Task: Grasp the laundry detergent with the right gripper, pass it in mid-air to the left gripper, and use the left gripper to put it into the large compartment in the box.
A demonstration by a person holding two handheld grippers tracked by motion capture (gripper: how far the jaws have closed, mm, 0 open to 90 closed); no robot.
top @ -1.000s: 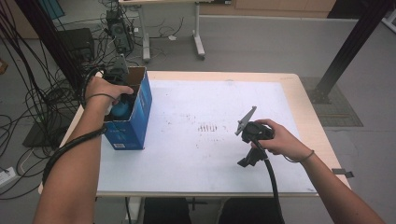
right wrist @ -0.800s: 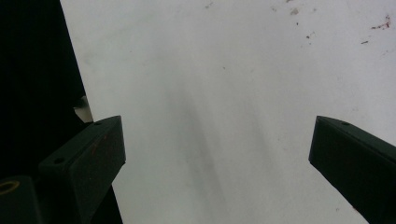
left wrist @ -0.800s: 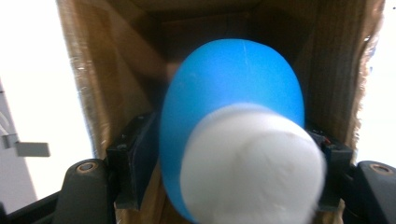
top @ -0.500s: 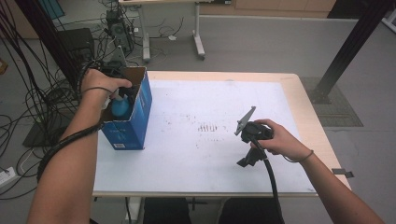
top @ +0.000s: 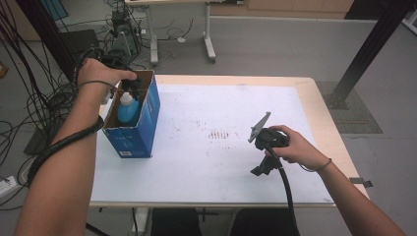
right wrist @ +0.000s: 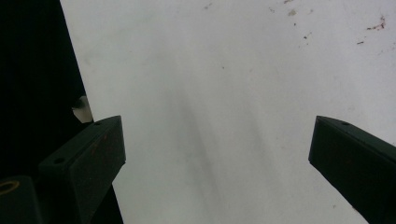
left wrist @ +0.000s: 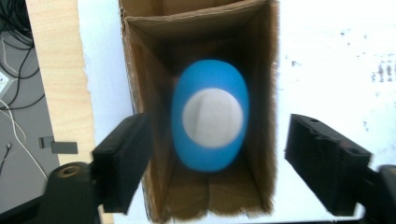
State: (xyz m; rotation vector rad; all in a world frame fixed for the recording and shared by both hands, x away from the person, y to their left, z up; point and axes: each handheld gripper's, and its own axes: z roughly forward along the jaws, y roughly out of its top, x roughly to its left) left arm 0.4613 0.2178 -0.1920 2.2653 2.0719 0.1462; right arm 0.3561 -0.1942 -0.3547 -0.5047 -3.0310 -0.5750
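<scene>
Cardboard, blue outside and raw brown inside, makes the open box at the tabletop's left edge. A smooth blue bottle with a round white cap stands upright inside it. My left tongs hang just above the box mouth, their jaws just opened wide and gripping nothing, the bottle below between them. Right of the box stretches white, scuffed tabletop with a pale wooden rim, grey floor and cables beyond. Well right of the box, my right tongs rest open and empty.
</scene>
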